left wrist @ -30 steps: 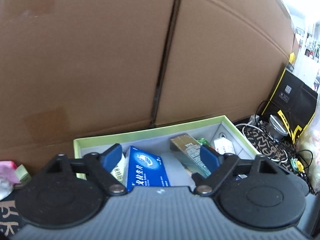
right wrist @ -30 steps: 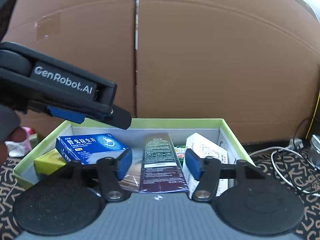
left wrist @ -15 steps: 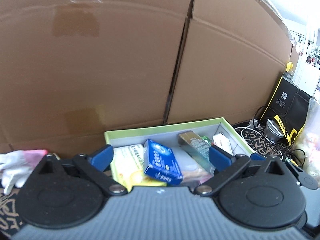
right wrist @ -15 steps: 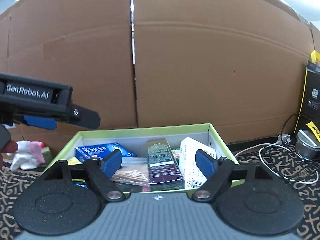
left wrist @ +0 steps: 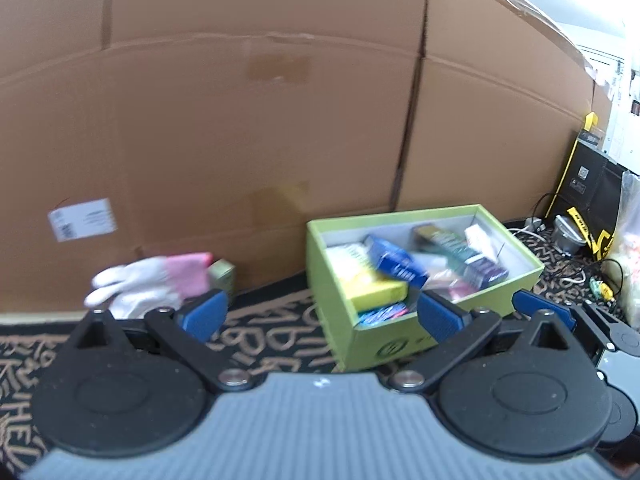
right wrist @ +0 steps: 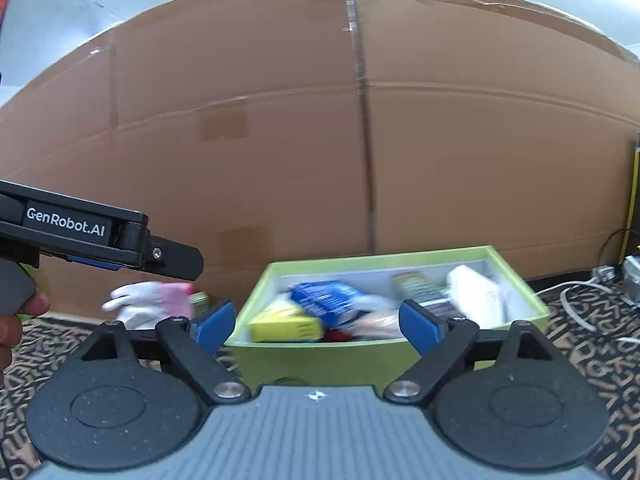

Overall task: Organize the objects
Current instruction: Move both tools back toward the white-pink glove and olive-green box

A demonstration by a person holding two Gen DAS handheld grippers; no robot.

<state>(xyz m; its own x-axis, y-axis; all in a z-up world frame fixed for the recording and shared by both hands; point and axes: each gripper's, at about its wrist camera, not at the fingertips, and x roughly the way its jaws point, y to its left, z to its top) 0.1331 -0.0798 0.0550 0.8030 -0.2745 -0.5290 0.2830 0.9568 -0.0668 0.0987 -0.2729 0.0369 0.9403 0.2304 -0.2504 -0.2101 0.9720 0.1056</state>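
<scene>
Green box [right wrist: 384, 354], packed with small cartons such as a blue carton [right wrist: 326, 298], sits on the patterned mat against the far cardboard wall, while left gripper [left wrist: 320, 316] and right gripper [right wrist: 316, 326] hover near it, both wide and empty, probably since little is left to file.

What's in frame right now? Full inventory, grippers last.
green box: 1, lime green, open, on the patterned mat, centre-right
blue carton: 1, blue, in the box, leaning on the yellow one
yellow carton: 1, yellow, box's near-left corner
white carton: 1, white, box's right side
dark carton: 1, dark green, in the box
glove: 1, white and pink, left of the box by the cardboard
cardboard wall: brown, behind everything
cables: white, right edge
left gripper: open, empty
right gripper: open, empty
</scene>
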